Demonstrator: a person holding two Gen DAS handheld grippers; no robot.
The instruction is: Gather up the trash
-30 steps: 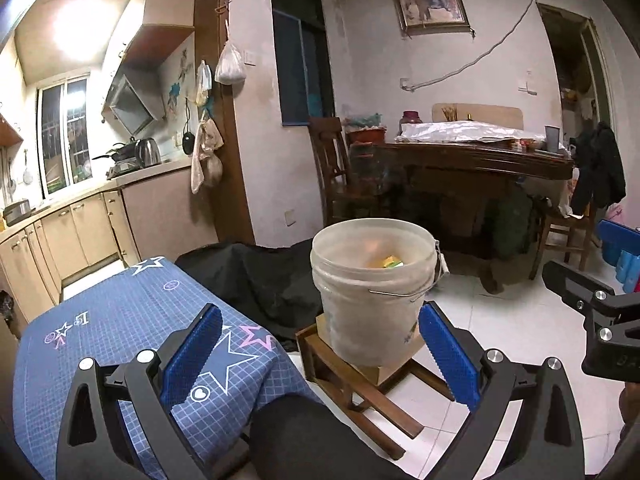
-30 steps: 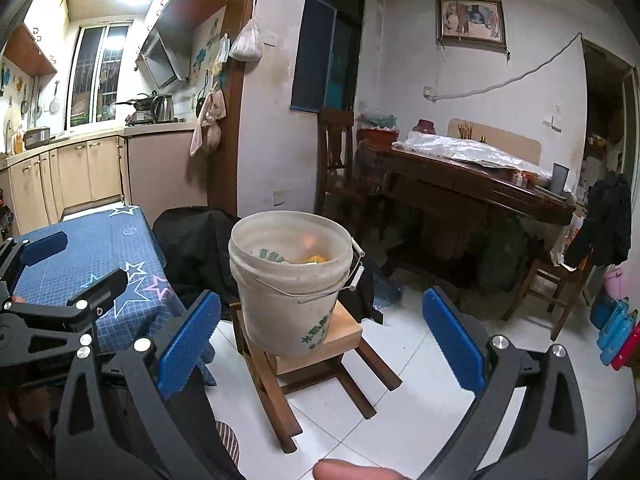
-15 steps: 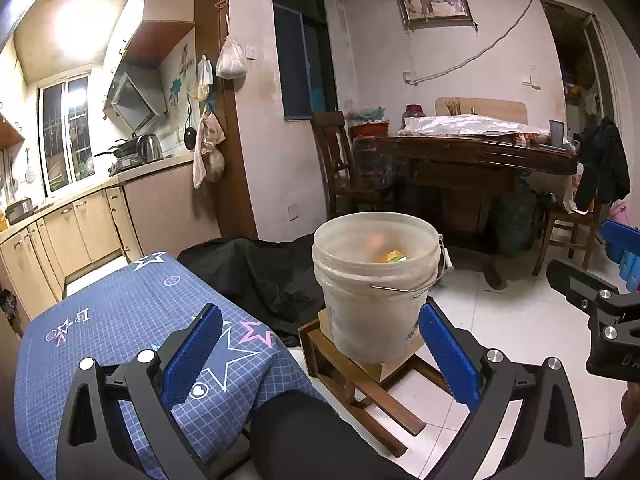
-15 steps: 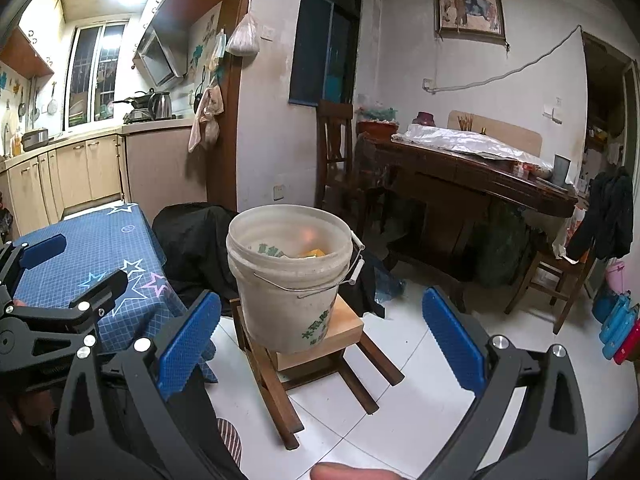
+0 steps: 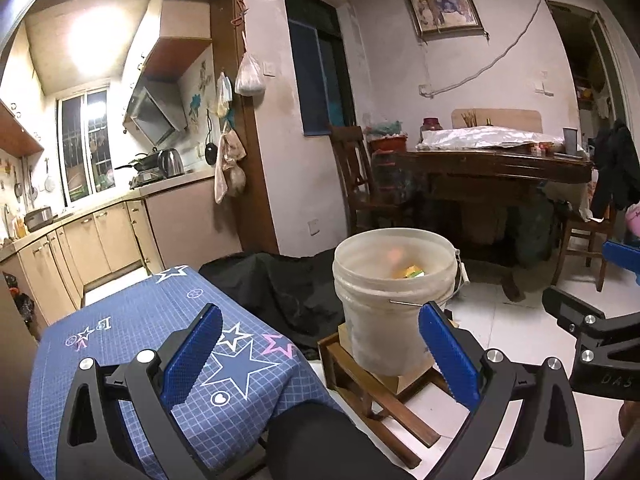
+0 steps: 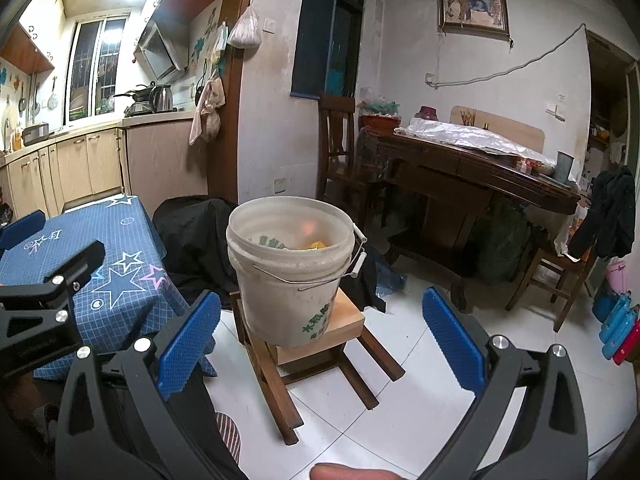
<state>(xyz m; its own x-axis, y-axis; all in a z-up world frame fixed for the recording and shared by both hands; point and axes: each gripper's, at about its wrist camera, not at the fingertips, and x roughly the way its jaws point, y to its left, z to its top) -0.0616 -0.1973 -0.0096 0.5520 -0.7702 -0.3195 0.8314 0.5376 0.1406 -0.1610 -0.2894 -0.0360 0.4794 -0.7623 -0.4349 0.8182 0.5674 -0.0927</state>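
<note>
A white plastic bucket with a wire handle stands on a small wooden stool. Yellow and orange trash lies inside it. My left gripper is open and empty, held back from the bucket above the blue star-patterned tablecloth. My right gripper is open too, nothing between its blue pads, facing the bucket from a short distance. The right gripper shows at the right edge of the left wrist view, and the left gripper at the left edge of the right wrist view.
Black cloth lies heaped between the table and the bucket. A dark wooden table with chairs stands behind. Kitchen cabinets run along the left. White tiled floor lies right of the stool.
Both views have tilted slightly, so the bucket sits a little higher in frame. Both grippers stay open and empty; nothing was picked up or dropped.
</note>
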